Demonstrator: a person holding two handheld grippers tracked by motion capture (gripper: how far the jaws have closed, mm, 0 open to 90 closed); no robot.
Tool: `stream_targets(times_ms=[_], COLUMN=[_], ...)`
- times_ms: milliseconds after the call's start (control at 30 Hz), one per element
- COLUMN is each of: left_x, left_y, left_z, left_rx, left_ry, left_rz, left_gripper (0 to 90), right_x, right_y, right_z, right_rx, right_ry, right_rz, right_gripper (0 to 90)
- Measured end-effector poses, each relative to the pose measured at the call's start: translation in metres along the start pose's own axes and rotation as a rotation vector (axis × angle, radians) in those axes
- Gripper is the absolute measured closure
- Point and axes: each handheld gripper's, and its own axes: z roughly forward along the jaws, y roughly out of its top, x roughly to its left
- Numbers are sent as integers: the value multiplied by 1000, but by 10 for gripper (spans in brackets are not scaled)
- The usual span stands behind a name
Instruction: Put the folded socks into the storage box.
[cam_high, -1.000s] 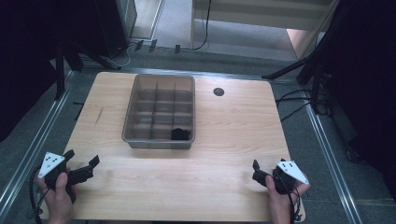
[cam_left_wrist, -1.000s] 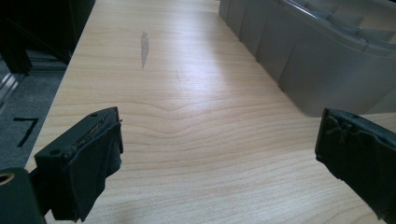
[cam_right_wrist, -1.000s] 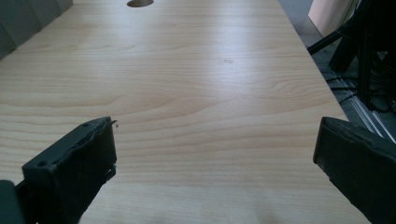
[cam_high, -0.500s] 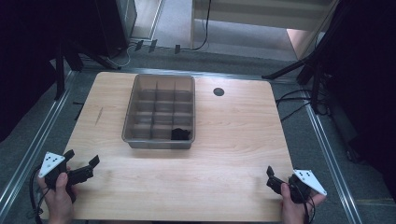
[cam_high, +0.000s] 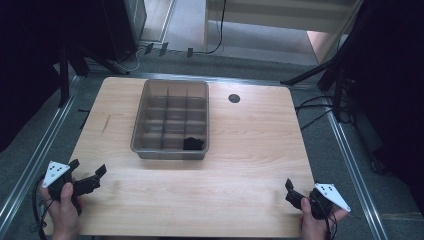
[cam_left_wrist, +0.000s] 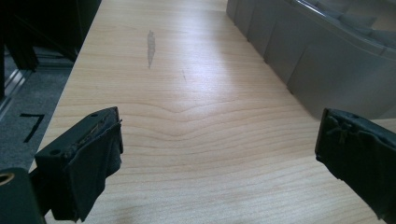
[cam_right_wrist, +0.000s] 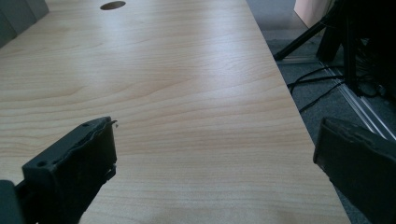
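Observation:
On the wooden table (cam_high: 250, 145) stands a grey tray (cam_high: 140, 131) divided into several compartments. A small black object (cam_high: 194, 144) lies in its near right compartment. My left gripper (cam_high: 89, 168) rests at the table's near left corner, open with nothing between its jaws. In the left gripper view the left gripper (cam_left_wrist: 219, 135) faces bare wood, with the tray's wall (cam_left_wrist: 327, 60) ahead to the right. My right gripper (cam_high: 293, 192) sits at the near right corner, also open and holding nothing. In the right gripper view the right gripper (cam_right_wrist: 215, 140) looks along the table's right edge.
A dark round hole (cam_high: 234, 98) sits in the tabletop to the right of the tray, and the hole (cam_right_wrist: 112, 5) appears far ahead in the right gripper view. A grey smear (cam_left_wrist: 151, 44) marks the wood left of the tray. Black stands and cables surround the table on the floor.
My right gripper has drawn back and to the right, towards the table's near right corner. The left gripper has stayed in place.

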Motion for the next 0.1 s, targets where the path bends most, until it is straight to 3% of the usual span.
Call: stream_targets(times_ms=[100], left_x=[0], left_y=[0], left_z=[0], left_rx=[3], left_ry=[9], left_rz=[-2], left_gripper=[13], right_x=[0], right_y=[0], right_z=[0], right_rx=[-2], right_ry=[1], right_rz=[4], right_gripper=[0])
